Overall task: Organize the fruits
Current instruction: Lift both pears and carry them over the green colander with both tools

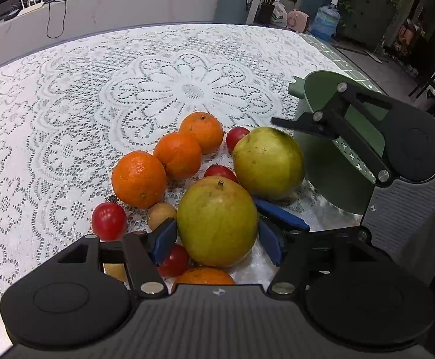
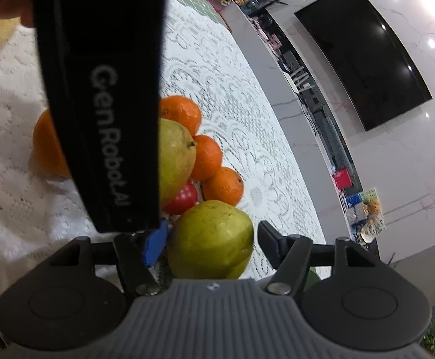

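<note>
On the lace cloth (image 1: 68, 95) | left hand-held gripper (image 1: 217, 233) open astride near pear (image 1: 217, 221) | right hand-held gripper (image 2: 211, 242) open around far pear (image 2: 211, 239)

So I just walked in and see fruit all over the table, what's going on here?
A person is sorting fruit with a handheld gripper in each hand. The left gripper straddles one pear, fingers spread beside it, not pressing. The right gripper has the other pear between its fingers, with a gap showing, so no grip yet. Oranges and small red fruits lie loose on the lace cloth. A green basket waits beside the pile.
</note>
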{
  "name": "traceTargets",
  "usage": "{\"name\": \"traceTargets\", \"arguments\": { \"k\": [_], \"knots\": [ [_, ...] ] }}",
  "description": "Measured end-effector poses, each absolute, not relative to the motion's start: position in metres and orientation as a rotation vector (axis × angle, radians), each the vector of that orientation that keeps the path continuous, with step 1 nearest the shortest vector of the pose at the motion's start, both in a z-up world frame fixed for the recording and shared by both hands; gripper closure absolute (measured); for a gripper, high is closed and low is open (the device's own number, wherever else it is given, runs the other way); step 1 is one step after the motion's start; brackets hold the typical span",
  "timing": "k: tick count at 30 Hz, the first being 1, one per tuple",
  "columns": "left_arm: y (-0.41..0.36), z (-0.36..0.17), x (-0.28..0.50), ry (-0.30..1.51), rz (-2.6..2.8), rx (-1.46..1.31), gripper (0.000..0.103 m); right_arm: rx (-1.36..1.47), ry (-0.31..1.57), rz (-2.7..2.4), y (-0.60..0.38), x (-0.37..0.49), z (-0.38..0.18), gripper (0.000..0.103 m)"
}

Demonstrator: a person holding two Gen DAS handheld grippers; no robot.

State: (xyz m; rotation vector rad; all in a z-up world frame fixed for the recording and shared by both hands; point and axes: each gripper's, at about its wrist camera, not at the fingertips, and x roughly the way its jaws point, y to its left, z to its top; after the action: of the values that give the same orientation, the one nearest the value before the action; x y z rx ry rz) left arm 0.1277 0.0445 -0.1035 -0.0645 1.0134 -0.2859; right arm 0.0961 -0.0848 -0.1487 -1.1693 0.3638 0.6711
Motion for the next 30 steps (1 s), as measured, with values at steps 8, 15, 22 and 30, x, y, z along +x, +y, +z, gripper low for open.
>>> {"name": "traceTargets", "arguments": {
  "k": [8,15,22,30],
  "knots": [
    [0.042,-0.105,0.130,0.996,-0.276,-0.054,0.030,-1.207,0.387,0.649,-0.082,0.100,-0.154,0.036],
    [0.036,-0.106,0.128,0.976,-0.277,-0.011,0.033,-1.193,0.397,0.648,-0.079,0.098,-0.153,0.040],
    [0.037,-0.105,0.124,0.944,-0.261,-0.023,0.034,-1.198,0.375,0.642,-0.080,0.089,-0.152,0.040],
    [0.046,-0.084,0.105,0.830,-0.238,-0.058,0.034,-1.160,0.267,0.591,-0.081,0.070,-0.135,0.040]
  ]
}}
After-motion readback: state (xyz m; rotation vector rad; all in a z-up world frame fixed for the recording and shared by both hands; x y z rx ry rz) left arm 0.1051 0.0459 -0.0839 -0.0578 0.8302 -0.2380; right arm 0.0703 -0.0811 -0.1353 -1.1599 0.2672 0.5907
